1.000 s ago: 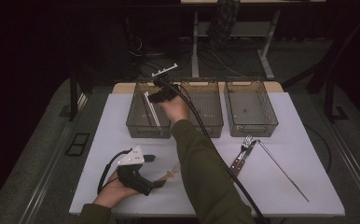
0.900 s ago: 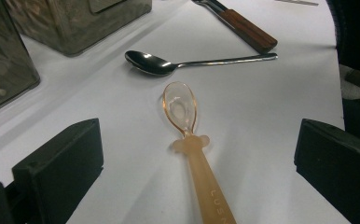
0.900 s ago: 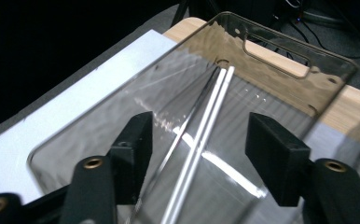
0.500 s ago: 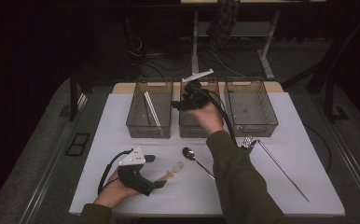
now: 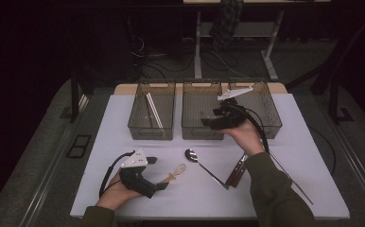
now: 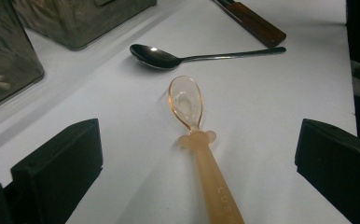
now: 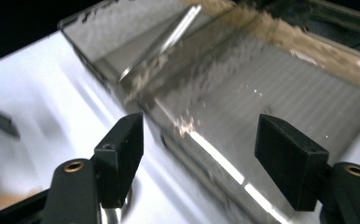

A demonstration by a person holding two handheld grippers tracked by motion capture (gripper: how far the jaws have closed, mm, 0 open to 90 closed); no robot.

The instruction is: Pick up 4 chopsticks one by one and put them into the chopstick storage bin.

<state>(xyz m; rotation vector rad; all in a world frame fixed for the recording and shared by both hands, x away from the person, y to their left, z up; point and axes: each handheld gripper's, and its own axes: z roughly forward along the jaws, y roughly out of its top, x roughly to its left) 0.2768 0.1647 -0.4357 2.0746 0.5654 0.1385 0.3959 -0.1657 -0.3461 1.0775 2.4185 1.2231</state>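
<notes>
White tabletop (image 5: 124, 118) under a dark room, three clear bins along the far edge. Right gripper (image 5: 208, 122) now held above the front wall of the middle bin (image 5: 201, 109), near the right bin (image 5: 265, 109); a second ago down at the left bin (image 5: 152, 111), half a second ago over the middle bin. Jaws spread wide with nothing between them, having just been opening. Below and in front of that hand, exposed on the table: a metal spoon (image 5: 204, 165), bowl toward the bins, and just right of its handle tip a brown-handled utensil (image 5: 236, 169), partly hidden by the forearm one second ago. Farther right, a long thin metal rod (image 5: 289, 175) running diagonally toward the near edge. White sticks (image 5: 152, 111) lying in the left bin, same as before. Left gripper (image 5: 164, 186) resting low at the near left, unmoved, jaws spread apart and pinching nothing; between them, untouched, the handle of a translucent peach plastic spoon (image 6: 192, 126), flat on the table, bowl pointing toward the metal spoon, just short of it.
</notes>
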